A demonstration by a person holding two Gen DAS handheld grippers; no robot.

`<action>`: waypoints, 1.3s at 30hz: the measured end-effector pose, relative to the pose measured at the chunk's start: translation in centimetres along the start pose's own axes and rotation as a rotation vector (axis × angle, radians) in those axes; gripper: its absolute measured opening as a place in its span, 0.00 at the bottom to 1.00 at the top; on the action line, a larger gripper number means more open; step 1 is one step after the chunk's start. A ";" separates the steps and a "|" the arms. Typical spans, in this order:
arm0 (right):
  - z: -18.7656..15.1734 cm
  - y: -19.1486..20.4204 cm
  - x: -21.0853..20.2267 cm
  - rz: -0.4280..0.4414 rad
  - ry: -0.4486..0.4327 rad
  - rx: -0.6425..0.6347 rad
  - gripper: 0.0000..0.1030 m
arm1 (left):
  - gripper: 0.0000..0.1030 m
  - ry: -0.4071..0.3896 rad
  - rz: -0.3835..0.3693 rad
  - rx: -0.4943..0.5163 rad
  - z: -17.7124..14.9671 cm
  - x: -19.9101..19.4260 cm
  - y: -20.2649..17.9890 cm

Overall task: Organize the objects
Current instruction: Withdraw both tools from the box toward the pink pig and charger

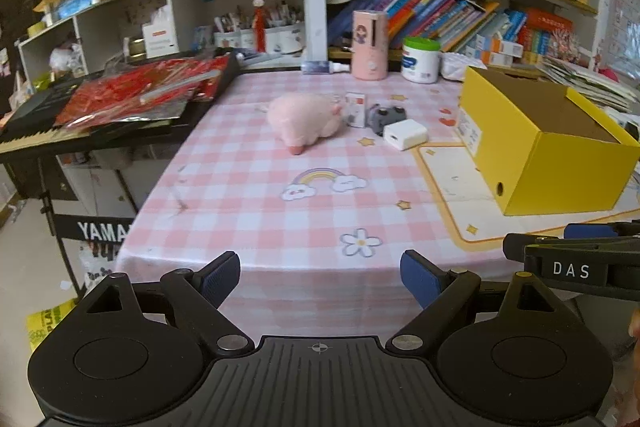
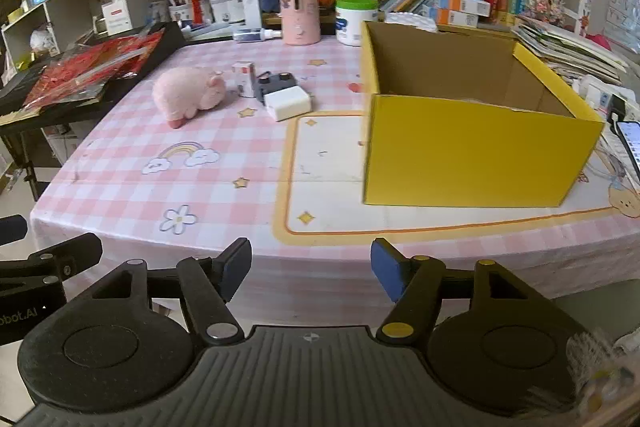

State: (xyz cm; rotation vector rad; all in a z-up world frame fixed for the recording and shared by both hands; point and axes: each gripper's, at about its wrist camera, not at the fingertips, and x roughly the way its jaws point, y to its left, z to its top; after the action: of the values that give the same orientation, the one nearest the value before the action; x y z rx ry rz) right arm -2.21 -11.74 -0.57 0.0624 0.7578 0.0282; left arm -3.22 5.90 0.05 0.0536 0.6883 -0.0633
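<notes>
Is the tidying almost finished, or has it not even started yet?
It looks barely started. Done: nothing, as far as the yellow box shows; the part of its inside in view is bare. In hand: nothing; the left tongs and right tongs are both open. Left: the pink plush pig, small white carton, grey gadget and white charger all lie on the tablecloth.

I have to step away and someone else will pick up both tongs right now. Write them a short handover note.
Left tongs: open, empty, at the near table edge.
Right tongs: open, empty, also at the near edge.
Things: pink plush pig, small white carton, grey gadget and white charger sit clustered mid-table, left of the yellow box.
Done: nothing visibly packed; what shows of the box interior looks empty.
Left: probably move all four items into the box.
</notes>
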 end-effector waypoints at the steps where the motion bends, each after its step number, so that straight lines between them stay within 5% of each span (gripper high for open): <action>1: 0.0 0.3 0.0 0.004 0.000 -0.002 0.64 | 0.87 0.000 0.005 -0.005 0.0 -0.1 0.4; 18: 1.9 3.3 3.2 0.030 0.023 -0.054 0.70 | 0.87 0.029 0.030 -0.050 1.0 2.6 2.9; 39: 10.7 2.5 13.1 0.024 0.039 -0.066 0.74 | 0.87 0.057 0.059 -0.087 8.1 12.0 3.5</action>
State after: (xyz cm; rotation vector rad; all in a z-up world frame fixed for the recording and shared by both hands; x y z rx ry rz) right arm 14.65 -9.07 -1.65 0.0081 0.7946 0.0771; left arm 11.39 8.32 -1.25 -0.0076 0.7454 0.0253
